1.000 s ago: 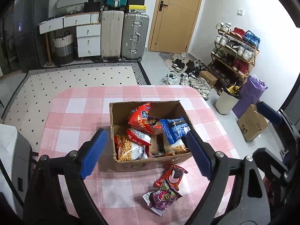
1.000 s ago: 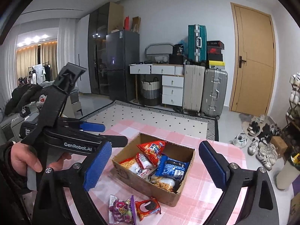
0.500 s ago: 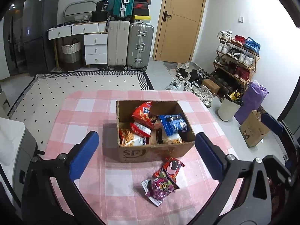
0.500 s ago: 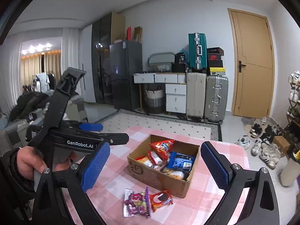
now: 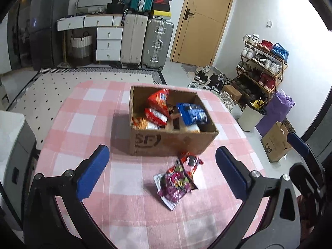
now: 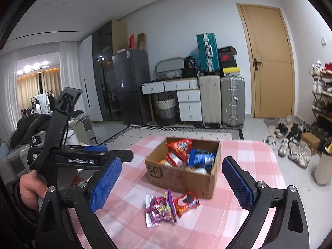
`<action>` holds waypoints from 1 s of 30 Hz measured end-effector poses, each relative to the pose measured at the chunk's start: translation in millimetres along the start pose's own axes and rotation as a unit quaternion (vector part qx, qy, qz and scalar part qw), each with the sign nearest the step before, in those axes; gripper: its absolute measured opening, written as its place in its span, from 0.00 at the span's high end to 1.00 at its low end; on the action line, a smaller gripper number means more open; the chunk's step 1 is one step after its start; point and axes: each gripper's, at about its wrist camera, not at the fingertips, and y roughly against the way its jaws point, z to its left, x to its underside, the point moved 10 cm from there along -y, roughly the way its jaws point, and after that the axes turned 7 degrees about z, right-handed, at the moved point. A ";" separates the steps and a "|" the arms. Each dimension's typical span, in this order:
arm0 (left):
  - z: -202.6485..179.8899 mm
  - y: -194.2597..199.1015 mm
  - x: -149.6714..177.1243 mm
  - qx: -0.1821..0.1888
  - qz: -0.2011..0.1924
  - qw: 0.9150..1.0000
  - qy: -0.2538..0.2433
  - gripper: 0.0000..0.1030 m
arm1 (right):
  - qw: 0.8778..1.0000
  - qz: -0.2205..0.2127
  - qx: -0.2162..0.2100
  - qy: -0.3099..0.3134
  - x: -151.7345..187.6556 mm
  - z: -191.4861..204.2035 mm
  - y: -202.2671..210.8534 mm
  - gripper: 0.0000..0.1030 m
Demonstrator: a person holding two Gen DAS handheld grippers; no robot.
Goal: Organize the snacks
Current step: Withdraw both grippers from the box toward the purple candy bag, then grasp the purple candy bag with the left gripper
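The table [image 5: 87, 124], covered in pink-and-white check, carried an open cardboard box [image 5: 172, 143] at its centre, loaded with snack bags. The left gripper [image 5: 161, 172] had just been opening; its jaws stood wide and empty, with nothing between them. The right gripper [image 6: 172, 182] likewise stood wide and empty. At 6 o'clock from the box, just beside its front wall, lay a purple snack packet [image 5: 174, 186]. A smaller red snack packet [image 5: 189, 161] lay touching it, at its 1 o'clock.
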 end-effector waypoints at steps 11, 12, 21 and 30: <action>5.6 -62.3 57.8 0.011 0.066 0.998 0.017 0.01 | 0.997 0.054 0.025 -0.041 58.7 -28.1 -31.7 0.04; 5.7 -68.5 61.9 0.014 0.071 0.997 0.020 0.01 | 0.997 0.061 0.025 -0.045 66.4 -30.0 -36.8 0.04; 5.6 -127.5 92.3 0.022 0.122 0.992 0.026 0.01 | 0.994 0.090 0.023 -0.058 101.3 -41.5 -64.0 0.04; 4.2 -172.1 100.9 0.041 0.149 0.988 0.031 0.01 | 0.991 0.103 0.026 -0.079 113.2 -54.1 -76.2 0.04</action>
